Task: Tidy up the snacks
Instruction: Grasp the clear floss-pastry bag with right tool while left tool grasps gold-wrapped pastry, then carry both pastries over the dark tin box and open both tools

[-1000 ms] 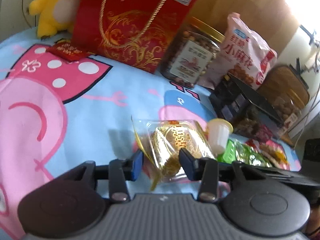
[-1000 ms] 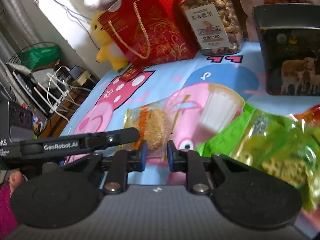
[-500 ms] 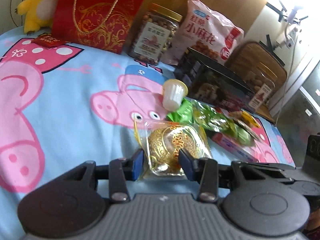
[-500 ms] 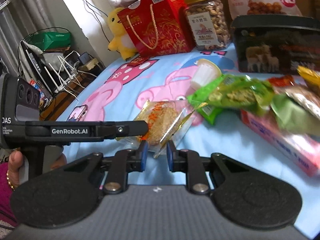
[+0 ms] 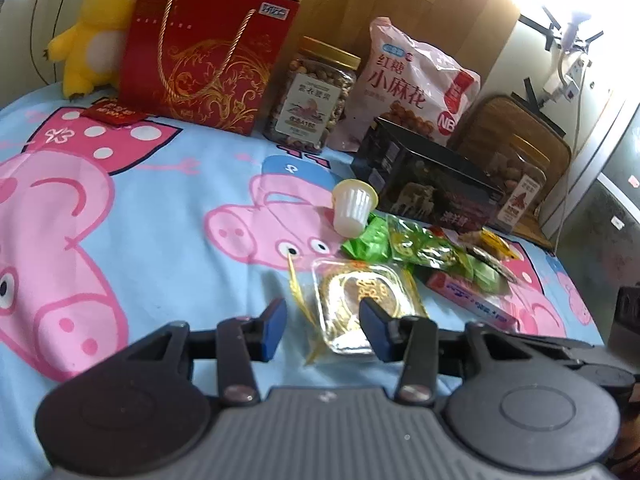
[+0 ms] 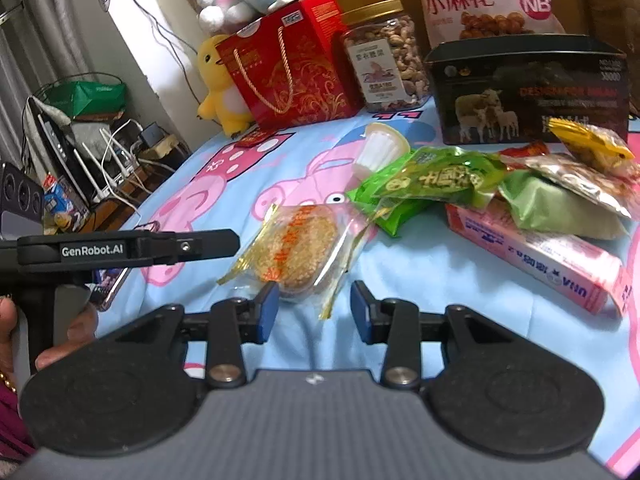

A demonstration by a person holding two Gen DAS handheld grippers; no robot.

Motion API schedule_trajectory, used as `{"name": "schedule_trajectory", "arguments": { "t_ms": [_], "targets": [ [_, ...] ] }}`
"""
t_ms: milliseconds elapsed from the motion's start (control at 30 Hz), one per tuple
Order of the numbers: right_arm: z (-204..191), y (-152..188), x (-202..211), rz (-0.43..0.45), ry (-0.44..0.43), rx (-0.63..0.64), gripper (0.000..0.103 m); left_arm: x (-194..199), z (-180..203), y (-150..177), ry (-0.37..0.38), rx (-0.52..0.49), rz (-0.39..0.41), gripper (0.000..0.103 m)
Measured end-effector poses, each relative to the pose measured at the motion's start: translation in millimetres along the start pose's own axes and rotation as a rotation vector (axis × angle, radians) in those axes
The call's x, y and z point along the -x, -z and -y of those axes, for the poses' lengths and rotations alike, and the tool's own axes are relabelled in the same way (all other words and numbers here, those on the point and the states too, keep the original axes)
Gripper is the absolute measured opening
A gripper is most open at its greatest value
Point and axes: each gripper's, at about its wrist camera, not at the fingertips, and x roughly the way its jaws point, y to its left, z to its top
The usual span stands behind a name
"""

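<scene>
A pastry in a clear wrapper with gold edges [image 5: 360, 300] [image 6: 296, 248] lies on the blue cartoon sheet [image 5: 168, 208], beside a pile of small snacks. My left gripper [image 5: 324, 328] straddles its near end. Its jaws are opening: the left pad stands off the wrapper and the right pad overlaps its corner. My right gripper [image 6: 314, 312] is at the packet's other side, jaws opening wide. Only a loose wrapper edge lies between its pads, and neither presses on it. The left tool's black bar [image 6: 128, 248] reaches in beside the packet, with a hand on its grip.
The pile holds green packets [image 6: 436, 178], a pink box [image 6: 532, 256] and a white jelly cup [image 5: 352, 208]. Behind stand a black tin [image 6: 528, 92], a nut jar [image 5: 312, 96], a pink bag [image 5: 416, 76], a red gift box [image 5: 208, 52] and a yellow plush [image 5: 96, 28]. Cables and clutter lie past the bed's edge [image 6: 120, 152].
The packet was held in both grippers and travelled toward the snack pile. It now rests on the sheet beside the green packets. Both jaws have widened, the right one far more.
</scene>
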Motion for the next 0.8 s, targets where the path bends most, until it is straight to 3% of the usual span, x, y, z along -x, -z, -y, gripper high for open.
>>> {"name": "schedule_trajectory", "arguments": {
  "t_ms": [233,300,367,433,533,667,800],
  "targets": [
    [4.0,-7.8,-12.8,-0.052,-0.004,-0.023,0.045,-30.4,-6.3,-6.5,0.027,0.027,-0.099,0.042],
    [3.2,-10.6,-18.2,-0.066,-0.033,-0.008,0.035,-35.2,-6.4,-3.4,0.085,0.050,-0.120,0.039],
    [-1.8,-14.4,-16.6,-0.065,-0.038,0.019,0.026,-31.7,0.7,-5.6,0.075,0.044,-0.113,0.034],
    [-5.7,-22.4,-6.9,-0.045,-0.039,0.050,0.026,-24.4,10.8,-16.5,0.085,0.037,-0.095,0.034],
    [-2.2,-48.3,23.6,0.054,-0.039,0.084,0.026,-13.8,35.7,-46.8,0.150,0.004,-0.026,0.034],
    [15.8,-101.8,58.5,0.167,0.044,0.148,0.026,-31.2,86.9,-98.7,0.202,-0.068,0.058,0.035],
    [58.1,-148.5,57.6,0.180,0.191,0.146,0.025,-96.7,135.3,-142.3,0.196,-0.141,0.056,0.035]
  ]
}}
